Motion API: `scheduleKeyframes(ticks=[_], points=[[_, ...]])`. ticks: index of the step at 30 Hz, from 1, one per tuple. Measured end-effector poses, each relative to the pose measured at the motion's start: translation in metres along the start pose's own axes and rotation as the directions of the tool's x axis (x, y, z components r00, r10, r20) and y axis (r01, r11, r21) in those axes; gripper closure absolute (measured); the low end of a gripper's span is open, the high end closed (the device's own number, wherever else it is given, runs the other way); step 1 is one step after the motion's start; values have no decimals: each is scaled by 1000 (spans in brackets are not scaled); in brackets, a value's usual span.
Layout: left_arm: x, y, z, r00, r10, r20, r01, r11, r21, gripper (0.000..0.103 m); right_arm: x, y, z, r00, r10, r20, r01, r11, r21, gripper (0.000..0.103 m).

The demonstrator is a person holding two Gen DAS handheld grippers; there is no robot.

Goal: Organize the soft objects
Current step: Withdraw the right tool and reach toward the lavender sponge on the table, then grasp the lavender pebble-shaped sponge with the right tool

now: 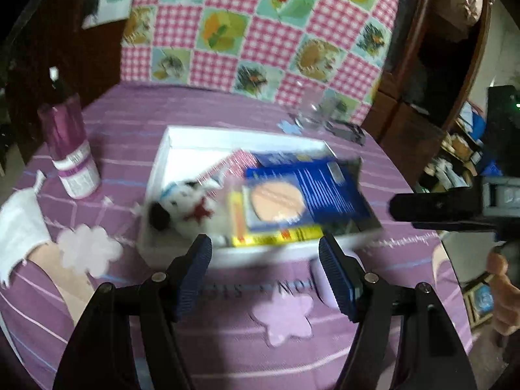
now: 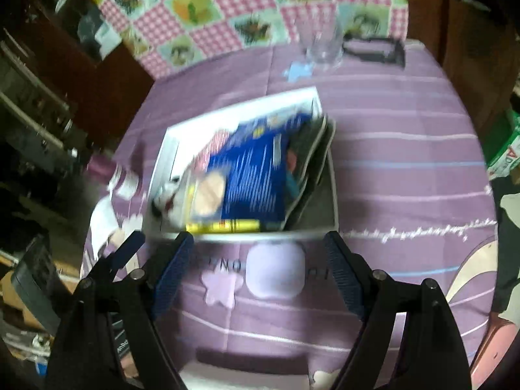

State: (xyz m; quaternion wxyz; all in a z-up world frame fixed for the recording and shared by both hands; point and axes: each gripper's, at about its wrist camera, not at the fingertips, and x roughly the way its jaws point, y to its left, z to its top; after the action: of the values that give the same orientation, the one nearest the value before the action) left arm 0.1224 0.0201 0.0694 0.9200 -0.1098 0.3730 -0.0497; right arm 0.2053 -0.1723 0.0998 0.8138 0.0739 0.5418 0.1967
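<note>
Jaws of both the left gripper and right gripper gape wide, holding nothing, above a purple-clothed desk. Between the right jaws lies a lilac soft pad. A plush dog sits inside the white box beside blue packets.

A purple cloth with pale stripes and pink and lilac flower shapes covers the desk, backed by a pink gingham quilt patched with green and yellow floral squares. In the white box lie a white plush dog with a black ear and red neck trim, a blue packet with a peach disc, and a yellow strip. A purple-and-white bottle stands left of the box. A pale lilac pad lies on the cloth. Both black claws, left and right, wear ribbed blue pads.
</note>
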Motion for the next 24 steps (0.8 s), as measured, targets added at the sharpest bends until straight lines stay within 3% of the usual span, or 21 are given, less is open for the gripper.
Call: scheduleKeyframes(ticks=[3,7,11,16,20,24], points=[[9,-2,-7,997,-51,-63,50,999,-17,34,14,0,-2,994,-94,-47,92,995,-40,26],[17,-3,-11,990,-87,-109,82,995,-48,34,31,-7,-3,990,-80,-115,77,996,-38,26],[20,-4,-16,992,-34,-119,31,999,-23,34,45,-3,-10,979,-95,-180,86,995,-59,31],[25,-13,-23,984,150,-97,-142,986,92,34,51,4,-15,973,-123,-196,105,990,-96,41],[25,-15,-25,983,157,-98,-146,982,119,34,51,4,-16,974,-84,-211,70,995,-73,55],[23,-15,-25,983,157,-94,-145,982,122,34,56,4,-17,970,-111,-218,99,993,-67,63]])
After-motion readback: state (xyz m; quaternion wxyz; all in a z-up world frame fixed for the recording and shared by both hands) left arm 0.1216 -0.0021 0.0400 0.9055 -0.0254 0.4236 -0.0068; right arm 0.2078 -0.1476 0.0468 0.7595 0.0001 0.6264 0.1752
